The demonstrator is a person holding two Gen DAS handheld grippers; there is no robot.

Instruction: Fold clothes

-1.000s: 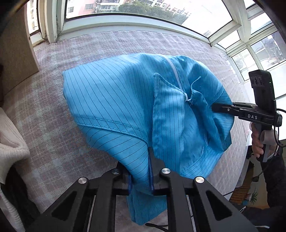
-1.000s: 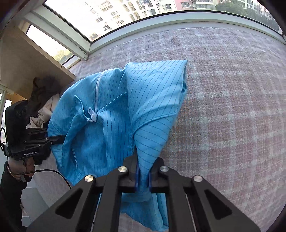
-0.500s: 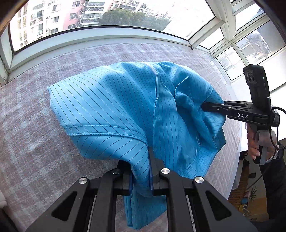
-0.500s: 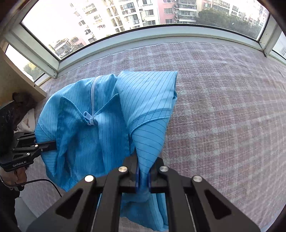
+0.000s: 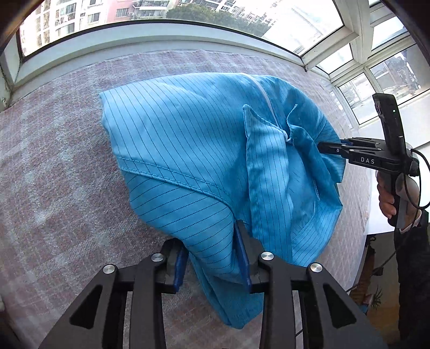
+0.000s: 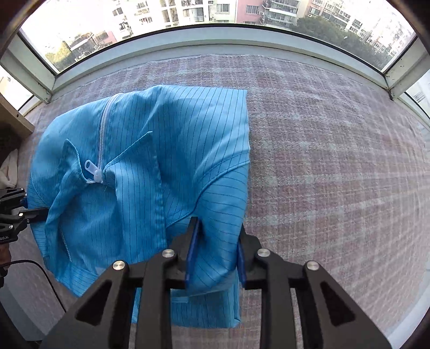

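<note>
Blue striped jacket (image 5: 188,161) lies bunched on the checked table (image 6: 336,161), one fold laid. Left hand-held gripper (image 5: 212,264) and right hand-held gripper (image 6: 215,255) have just been opening, cloth loose between their parted jaws. Smoothing and further folds remain.

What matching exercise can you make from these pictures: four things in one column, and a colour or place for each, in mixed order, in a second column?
Things:
1. jacket
2. zipper pull
3. blanket
4. buildings

Colour or place:
a. pink and grey checks
b. white
c. blue with thin dark stripes
d. outdoors, far away

Pairs: 1-c, 2-b, 3-a, 4-d
</note>
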